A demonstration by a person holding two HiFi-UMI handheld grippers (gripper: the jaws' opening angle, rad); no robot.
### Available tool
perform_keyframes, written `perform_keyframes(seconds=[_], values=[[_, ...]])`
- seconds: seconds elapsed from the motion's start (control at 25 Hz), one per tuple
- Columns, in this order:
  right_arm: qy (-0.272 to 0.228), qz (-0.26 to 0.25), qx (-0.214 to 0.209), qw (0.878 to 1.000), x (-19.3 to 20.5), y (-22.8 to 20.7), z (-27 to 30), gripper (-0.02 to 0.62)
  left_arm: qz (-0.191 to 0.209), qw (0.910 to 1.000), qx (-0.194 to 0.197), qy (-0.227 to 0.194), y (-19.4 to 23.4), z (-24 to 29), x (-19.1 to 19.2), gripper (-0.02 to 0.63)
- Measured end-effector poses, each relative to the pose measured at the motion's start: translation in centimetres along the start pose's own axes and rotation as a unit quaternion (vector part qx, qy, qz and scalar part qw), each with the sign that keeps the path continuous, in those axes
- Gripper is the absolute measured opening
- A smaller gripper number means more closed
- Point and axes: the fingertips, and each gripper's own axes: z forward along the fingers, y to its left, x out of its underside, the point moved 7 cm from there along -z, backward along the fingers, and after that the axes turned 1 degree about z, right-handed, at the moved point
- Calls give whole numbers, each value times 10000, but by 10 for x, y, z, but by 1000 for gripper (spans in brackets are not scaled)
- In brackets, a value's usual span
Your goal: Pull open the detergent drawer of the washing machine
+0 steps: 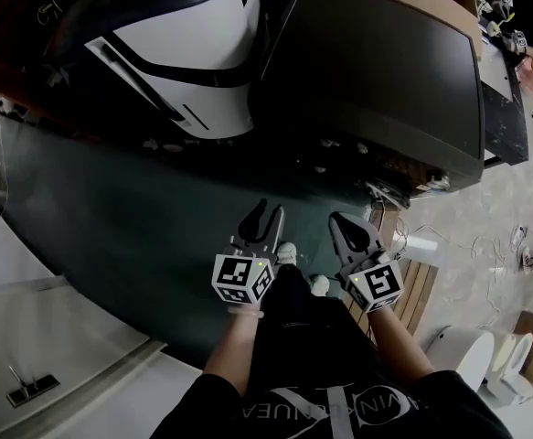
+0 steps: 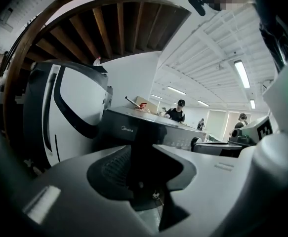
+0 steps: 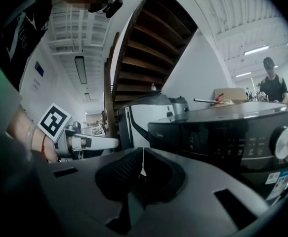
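**Both tools short of the washer, drawer shut**

- Washer point(image 1: 376, 71): dark box at top centre of the head view, only its lid showing there.
- Drawer point(image 3: 166, 135): left end of the front panel, the section with the brand mark. It looks flush with the panel. Knob point(image 3: 282, 142) is at the far right end of the same strip. Head view hides the drawer.
- Left tool point(image 1: 268, 210): jaws narrowly apart, nothing held. Its own view shows the washer front through the gap, well beyond the tips.
- Right tool point(image 1: 339, 219): jaws together, pads meeting on a thin line, nothing between them.
- The tools sit side by side at waist level, near each other and well apart from the washer.
- Between the tools and the washer: dark mat point(image 1: 111, 218), with the person's shoes point(image 1: 289, 252) just under the tools.
- Cables point(image 1: 389, 195) bunch at the washer's near right corner and trail onto the pallet point(image 1: 412, 286) at the right.
- White appliance point(image 1: 184, 53), with a black band, stands just left of the washer on the drawer side.
- Wooden stair underside point(image 3: 148, 38) rises behind that appliance.
- Person in a cap point(image 2: 176, 113) stands well behind the washer, at a counter.
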Motion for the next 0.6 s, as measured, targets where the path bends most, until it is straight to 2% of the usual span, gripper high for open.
perform_keyframes(seconds=[0.28, 0.6], values=[[57, 114, 98, 9999, 3, -13, 39, 14, -691, 9967, 427, -35, 27, 52, 9, 133], [230, 294, 250, 9990, 18, -24, 62, 14, -1613, 9805, 1098, -251, 45, 111, 24, 133]])
